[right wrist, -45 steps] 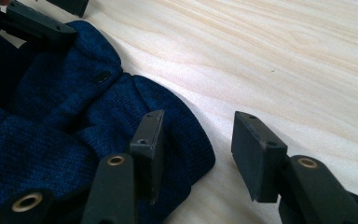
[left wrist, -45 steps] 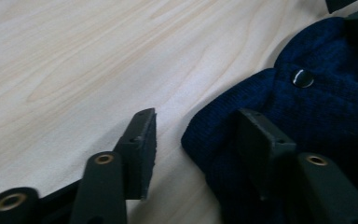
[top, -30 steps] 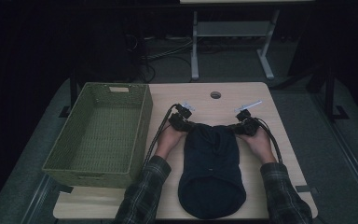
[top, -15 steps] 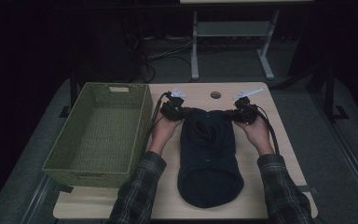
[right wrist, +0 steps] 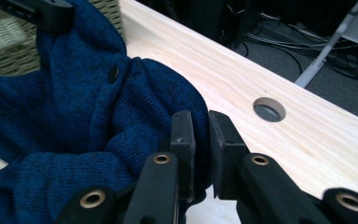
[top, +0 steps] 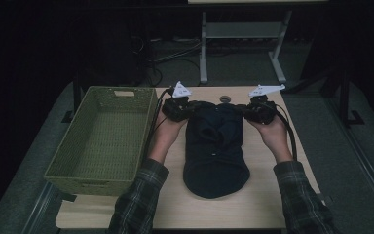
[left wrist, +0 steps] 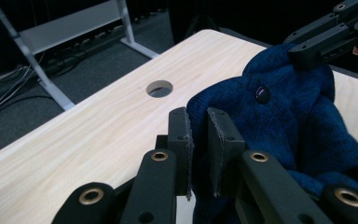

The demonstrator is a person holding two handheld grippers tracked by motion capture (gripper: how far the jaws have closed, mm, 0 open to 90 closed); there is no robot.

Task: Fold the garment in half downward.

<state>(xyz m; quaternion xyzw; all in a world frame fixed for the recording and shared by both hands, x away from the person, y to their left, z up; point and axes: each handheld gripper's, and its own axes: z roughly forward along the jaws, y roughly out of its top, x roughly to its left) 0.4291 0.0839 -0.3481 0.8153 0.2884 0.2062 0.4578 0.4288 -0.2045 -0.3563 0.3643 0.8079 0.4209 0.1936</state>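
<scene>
Both grippers have slid toward 12 o'clock — left gripper [top: 177, 108] and right gripper [top: 259, 111] each pinch the blue sweater's [top: 216, 148] far corners, its length running 12–6 o'clock.

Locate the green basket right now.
In the high view, the green basket sits at the table's left edge, beside the left gripper and left of the blue knit garment that both grippers pinch.

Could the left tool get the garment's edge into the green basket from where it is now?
Probably yes: the left tool, shut on the blue knit garment, sits right beside the open basket, with nothing between them.
</scene>
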